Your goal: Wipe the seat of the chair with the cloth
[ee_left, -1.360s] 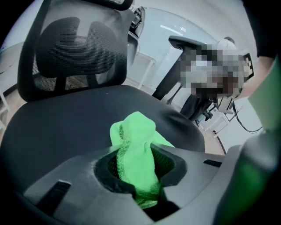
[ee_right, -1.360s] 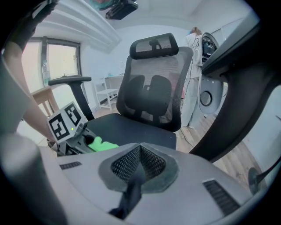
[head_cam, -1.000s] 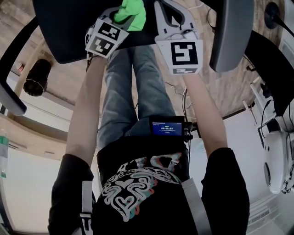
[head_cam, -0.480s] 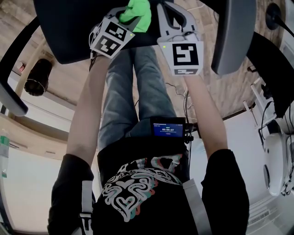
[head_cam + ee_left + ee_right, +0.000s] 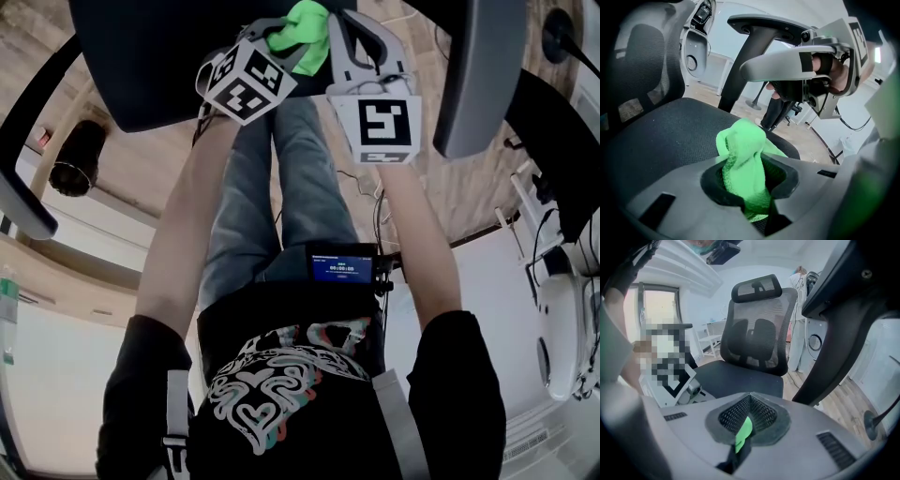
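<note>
The left gripper (image 5: 749, 194) is clamped on the green cloth (image 5: 743, 150), which bunches just ahead of its jaws over the chair seat (image 5: 665, 140); wiping looks under way. The right gripper (image 5: 746, 425) alongside is closed, with an unidentifiable green sliver at its seam. The next move is probably to press the cloth down and drag it across the seat.

You wear a black short-sleeved T-shirt (image 5: 309, 422) with a looping white, teal and pink print, blue jeans (image 5: 281, 178) and grey shoulder straps (image 5: 403, 433). A small black blue-screened device (image 5: 342, 263) is at your waist. Your left gripper (image 5: 745, 183) and right gripper (image 5: 747, 413) are pale grey, with black-and-white marker cubes.
</note>
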`<state>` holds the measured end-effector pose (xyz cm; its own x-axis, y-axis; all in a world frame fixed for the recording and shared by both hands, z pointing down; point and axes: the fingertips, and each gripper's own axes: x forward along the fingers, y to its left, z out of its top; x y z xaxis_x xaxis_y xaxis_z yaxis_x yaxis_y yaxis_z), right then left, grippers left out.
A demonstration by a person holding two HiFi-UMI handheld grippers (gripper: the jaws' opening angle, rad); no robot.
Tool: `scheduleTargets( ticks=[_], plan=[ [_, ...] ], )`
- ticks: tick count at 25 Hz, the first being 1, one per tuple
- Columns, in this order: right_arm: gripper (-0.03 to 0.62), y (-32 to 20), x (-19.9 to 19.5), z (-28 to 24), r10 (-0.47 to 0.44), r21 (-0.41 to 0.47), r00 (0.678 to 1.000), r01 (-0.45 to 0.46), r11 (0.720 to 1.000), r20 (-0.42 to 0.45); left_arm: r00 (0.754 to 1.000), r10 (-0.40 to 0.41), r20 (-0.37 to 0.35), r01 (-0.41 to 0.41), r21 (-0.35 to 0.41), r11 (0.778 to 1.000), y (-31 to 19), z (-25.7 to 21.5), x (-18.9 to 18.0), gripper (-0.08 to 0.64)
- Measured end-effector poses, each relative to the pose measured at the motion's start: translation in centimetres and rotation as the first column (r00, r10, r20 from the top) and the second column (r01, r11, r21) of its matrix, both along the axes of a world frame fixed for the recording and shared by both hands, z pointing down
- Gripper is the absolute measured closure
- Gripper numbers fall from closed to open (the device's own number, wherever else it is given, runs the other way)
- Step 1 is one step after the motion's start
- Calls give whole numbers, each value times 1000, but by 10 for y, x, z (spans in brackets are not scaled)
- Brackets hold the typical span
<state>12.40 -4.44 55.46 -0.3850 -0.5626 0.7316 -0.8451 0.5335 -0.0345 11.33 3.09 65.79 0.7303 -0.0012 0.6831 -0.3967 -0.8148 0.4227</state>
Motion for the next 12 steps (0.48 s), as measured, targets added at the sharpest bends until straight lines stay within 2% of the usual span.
scheduleTargets(
  ticks=[4, 8, 12],
  plan=[
    [589, -3, -1, 3, -2, 37, 1000, 1, 999, 20, 1000, -9, -13, 9, -7, 1000, -1, 0, -1, 463],
    [591, -3, -2, 5, -4, 4, 1000, 4, 1000, 7, 1000, 1, -27, -1, -5, 1000, -3, -2, -1, 463],
    [591, -2, -4, 5, -7, 6, 1000, 7, 1000, 11, 1000, 5, -28, -6, -15, 1000, -2, -1, -5, 463]
  ],
)
